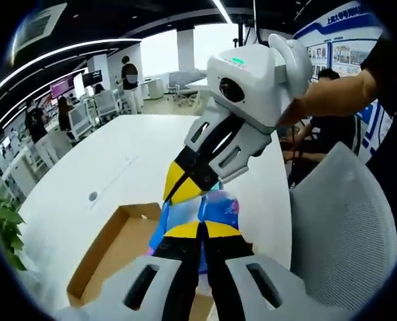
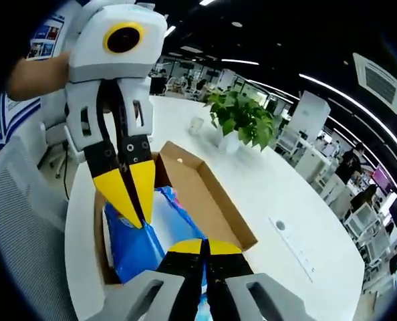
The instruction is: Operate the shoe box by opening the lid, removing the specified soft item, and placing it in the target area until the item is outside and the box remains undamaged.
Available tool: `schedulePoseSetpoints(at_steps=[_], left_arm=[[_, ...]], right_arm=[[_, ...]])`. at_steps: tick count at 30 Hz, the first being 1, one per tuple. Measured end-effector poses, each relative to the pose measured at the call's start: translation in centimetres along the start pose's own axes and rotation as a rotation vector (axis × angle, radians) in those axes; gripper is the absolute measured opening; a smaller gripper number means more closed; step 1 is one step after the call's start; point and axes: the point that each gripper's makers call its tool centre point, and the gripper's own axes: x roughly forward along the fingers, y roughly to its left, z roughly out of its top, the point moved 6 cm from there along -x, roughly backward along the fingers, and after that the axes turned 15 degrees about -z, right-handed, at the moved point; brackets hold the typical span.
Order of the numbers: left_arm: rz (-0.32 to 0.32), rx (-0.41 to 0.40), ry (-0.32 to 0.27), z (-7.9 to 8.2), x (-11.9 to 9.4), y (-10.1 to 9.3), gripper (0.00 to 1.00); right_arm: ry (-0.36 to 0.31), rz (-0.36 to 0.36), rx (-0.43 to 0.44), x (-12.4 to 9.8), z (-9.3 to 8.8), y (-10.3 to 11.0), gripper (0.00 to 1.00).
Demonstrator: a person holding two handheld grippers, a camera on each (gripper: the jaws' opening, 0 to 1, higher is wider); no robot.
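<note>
Broadly, a long white table [image 1: 118,160] carries the open cardboard shoe box [image 2: 205,194] in a bright open-plan office, a potted plant [image 2: 242,120] near the box's far end and a grey chair [image 1: 345,227] against the table edge. Bare tabletop stretches beyond the box. Both the left gripper [image 1: 200,231] and right gripper [image 2: 204,247] are clamped on the blue soft item [image 2: 135,244], raised over the box.

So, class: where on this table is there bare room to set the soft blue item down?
Free: the white table between the open shoe box and the potted plant, and beyond the box in the left gripper view. Crowded: inside the box, where both hand-held grippers meet on the blue item.
</note>
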Motion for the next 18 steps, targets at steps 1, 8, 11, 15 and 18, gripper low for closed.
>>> schedulePoseSetpoints(at_steps=[1, 8, 11, 15, 18], left_arm=[[-0.002, 0.003, -0.004, 0.2, 0.1, 0.0, 0.00], [-0.020, 0.032, -0.004, 1.9, 1.1, -0.5, 0.00], [-0.029, 0.045, -0.001, 2.7, 1.6, -0.4, 0.00], [-0.041, 0.069, 0.012, 3.8, 2.4, -0.3, 0.00], [-0.050, 0.085, 0.012, 4.9, 3.0, -0.2, 0.00]], right_arm=[[0.002, -0.001, -0.003, -0.1, -0.1, 0.0, 0.00], [0.015, -0.022, -0.020, -1.4, -0.7, -1.2, 0.00], [0.018, -0.036, -0.027, -2.0, -0.9, -1.9, 0.00], [0.023, -0.065, -0.020, -2.9, -1.3, -3.3, 0.00], [0.026, -0.084, -0.005, -3.6, -1.7, -4.2, 0.00]])
